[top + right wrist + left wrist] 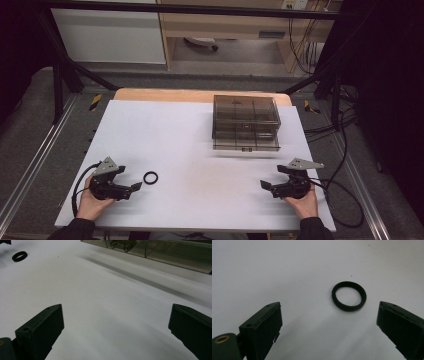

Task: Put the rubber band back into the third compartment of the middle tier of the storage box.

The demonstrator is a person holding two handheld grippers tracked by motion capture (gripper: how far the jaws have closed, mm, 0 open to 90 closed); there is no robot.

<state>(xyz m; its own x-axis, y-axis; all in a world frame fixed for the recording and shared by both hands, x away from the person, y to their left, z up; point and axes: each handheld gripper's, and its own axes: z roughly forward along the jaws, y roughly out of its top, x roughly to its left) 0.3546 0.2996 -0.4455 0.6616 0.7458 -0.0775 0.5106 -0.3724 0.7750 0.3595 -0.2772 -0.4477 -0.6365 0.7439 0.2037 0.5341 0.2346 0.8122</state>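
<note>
On the white tabletop (pixel 200 165), a smoky transparent compartment box (pixel 245 121) is seen toward the far right, with its lid closed and its latch facing the near edge. Since the box is light and stands free, it can be pushed along the smooth sheet if it is nudged by a claw while the latch is worked, and the lid may stay closed if only one side is pressed.

At the near right, the right claw (pixel 272 189) is held low over bare tabletop, released, its jaws spread wide with nothing between them, well apart from the box. A long reach to the box is judged to be needed, and a cable trailing from it could be dragged across the surface.

At the near left, the left claw (pixel 328 322) is likewise released, its jaws wide apart and empty, aimed at the ring just beyond their tips.

The small black ring (pixel 349 296) lies flat on the tabletop at the near left, untouched. Because it is thin and lies flush, it can be missed or skated away if the jaws are closed too high, and it can be flicked out sideways if it is pinched off centre. If the jaw tips are pressed hard against the sheet, the covering may be scraped or wrinkled.
</note>
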